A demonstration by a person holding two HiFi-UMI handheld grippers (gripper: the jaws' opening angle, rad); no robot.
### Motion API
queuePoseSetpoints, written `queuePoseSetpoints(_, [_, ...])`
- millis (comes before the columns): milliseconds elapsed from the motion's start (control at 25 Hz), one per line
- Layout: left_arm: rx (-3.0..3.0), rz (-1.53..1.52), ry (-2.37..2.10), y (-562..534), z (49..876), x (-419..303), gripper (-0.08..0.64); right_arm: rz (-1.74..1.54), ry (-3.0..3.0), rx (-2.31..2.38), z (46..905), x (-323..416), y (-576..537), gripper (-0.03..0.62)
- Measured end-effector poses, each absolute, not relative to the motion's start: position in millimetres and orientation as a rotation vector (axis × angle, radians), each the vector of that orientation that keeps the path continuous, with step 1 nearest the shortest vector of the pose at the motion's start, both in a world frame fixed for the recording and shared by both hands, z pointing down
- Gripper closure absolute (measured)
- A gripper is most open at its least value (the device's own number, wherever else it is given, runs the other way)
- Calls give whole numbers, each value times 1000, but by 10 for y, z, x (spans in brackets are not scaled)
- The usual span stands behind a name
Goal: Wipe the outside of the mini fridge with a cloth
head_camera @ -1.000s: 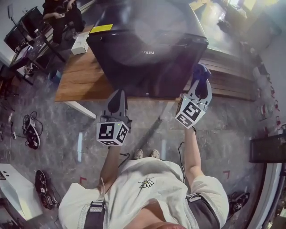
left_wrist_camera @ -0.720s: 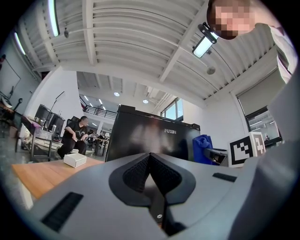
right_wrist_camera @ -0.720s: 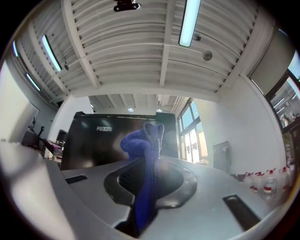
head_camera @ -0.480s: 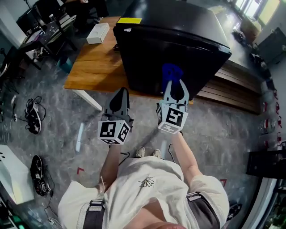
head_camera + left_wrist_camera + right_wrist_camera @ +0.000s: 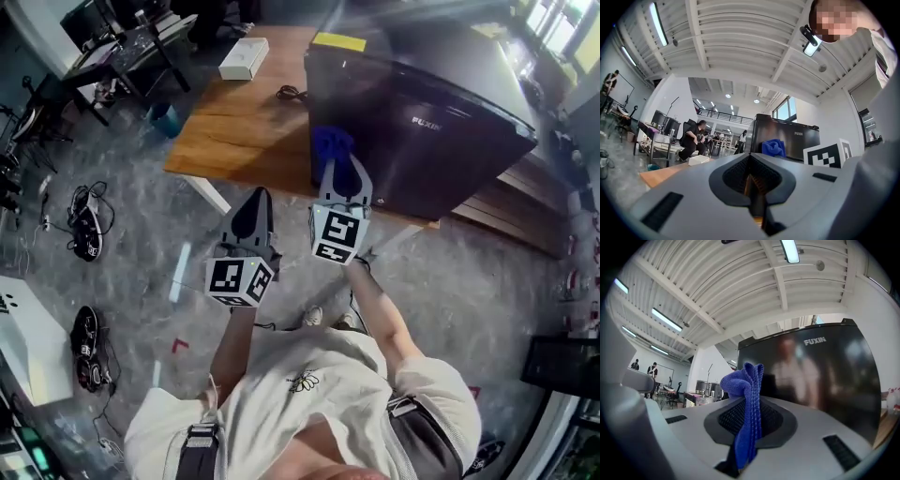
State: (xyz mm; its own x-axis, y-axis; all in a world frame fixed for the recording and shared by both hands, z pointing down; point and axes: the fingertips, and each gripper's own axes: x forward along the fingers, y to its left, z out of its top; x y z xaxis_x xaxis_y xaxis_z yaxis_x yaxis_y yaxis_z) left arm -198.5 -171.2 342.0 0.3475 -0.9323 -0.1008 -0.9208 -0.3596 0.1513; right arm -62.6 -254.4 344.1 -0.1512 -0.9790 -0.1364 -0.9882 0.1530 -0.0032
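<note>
Wooden table [image 5: 234, 131] holds the mini fridge [image 5: 422, 122] at its right end; our right hand-held gripper [image 5: 339, 178] pinches the cloth [image 5: 330, 145] beside it, left hand-held gripper [image 5: 251, 208] pressed together, empty. Wiping looks mostly undone.

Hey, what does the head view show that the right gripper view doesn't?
Only the head view: the white box, the floor and the person's shirt. Only the right gripper view: ceiling lights and a close look at the cloth pinched by the right gripper. Both: the cloth and the black fridge.
</note>
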Motion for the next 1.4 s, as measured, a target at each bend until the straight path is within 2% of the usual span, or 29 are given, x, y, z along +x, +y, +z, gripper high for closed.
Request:
queuePoseSetpoints(320, [2524,-213,-1724,-1765,3512,-2191,555,207,2352,-2029,3651,-1179,-2917,531])
queuePoseSetpoints(640, [2465,-198,-1750,-1780,3665,-2259,555,254,2348,-2089,3753,-1108,-3038,531])
queuePoseSetpoints(1400, [2538,-291,-1664,-1654,3514,-1363,555,314,2195,-2264,3616,223,-2542,531])
